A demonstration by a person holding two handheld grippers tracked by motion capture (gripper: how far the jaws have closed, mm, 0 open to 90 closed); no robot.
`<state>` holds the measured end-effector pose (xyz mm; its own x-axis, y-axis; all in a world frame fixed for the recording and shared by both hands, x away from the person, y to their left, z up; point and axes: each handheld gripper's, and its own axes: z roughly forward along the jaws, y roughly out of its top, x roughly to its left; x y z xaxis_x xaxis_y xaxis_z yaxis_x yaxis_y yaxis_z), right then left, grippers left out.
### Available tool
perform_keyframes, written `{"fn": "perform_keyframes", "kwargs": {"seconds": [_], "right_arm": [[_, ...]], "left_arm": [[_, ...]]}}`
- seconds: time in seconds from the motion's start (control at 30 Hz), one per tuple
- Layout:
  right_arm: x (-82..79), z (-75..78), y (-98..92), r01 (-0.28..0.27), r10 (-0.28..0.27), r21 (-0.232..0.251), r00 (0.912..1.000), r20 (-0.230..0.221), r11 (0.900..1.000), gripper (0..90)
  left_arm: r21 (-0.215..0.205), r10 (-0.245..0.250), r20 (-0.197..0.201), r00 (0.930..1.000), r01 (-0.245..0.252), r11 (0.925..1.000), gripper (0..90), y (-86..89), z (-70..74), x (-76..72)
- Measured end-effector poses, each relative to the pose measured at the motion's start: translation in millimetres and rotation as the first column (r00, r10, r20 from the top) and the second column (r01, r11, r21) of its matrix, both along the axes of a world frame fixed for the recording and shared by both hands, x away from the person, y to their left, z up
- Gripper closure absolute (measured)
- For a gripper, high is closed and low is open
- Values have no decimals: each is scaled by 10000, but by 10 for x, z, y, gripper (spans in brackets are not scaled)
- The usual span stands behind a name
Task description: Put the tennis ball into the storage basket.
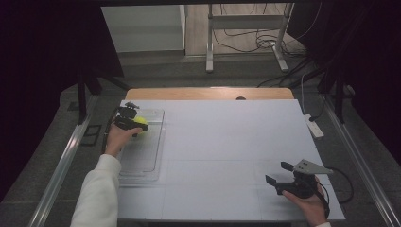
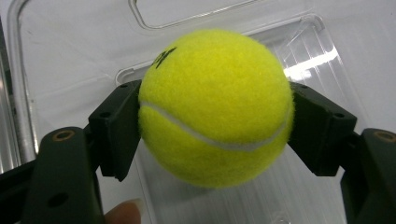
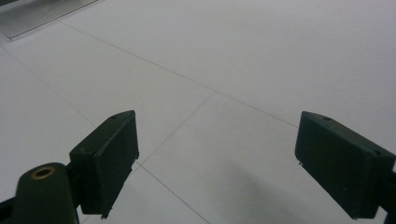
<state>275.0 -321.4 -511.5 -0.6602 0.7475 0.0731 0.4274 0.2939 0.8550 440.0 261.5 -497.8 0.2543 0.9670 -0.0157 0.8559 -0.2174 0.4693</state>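
A yellow tennis ball (image 2: 215, 107) sits between the two black jaws of my left gripper (image 2: 212, 126), whose pads press on both its sides. In the high view that left gripper (image 1: 137, 124) holds the ball (image 1: 141, 124) over the far end of a clear plastic tray (image 1: 144, 156) at the table's left. My right gripper (image 1: 276, 173) rests near the front right of the white table top (image 1: 227, 142), jaws wide apart. In the right gripper view its jaws (image 3: 217, 172) have nothing between them, just the bare white surface.
The clear tray (image 2: 56, 56) lies beneath the ball, with a rim along its sides. A white remote-like object (image 1: 314, 126) lies at the table's right edge. Metal rails run along both sides of the table, and cables cover the floor beyond it.
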Motion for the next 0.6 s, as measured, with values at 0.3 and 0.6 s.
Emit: {"fn": "perform_keyframes", "kwargs": {"seconds": [0.3,0.6], "right_arm": [[0,2,0,18,-18,8,10000,4,10000,135],[-3,3,2,12,-12,25,10000,16,10000,135]], "left_arm": [[196,-18,76,10000,16,9998,225,-20,-7,-5],[-207,-130,729,9973,146,9997,154,-7,88,-70]]}}
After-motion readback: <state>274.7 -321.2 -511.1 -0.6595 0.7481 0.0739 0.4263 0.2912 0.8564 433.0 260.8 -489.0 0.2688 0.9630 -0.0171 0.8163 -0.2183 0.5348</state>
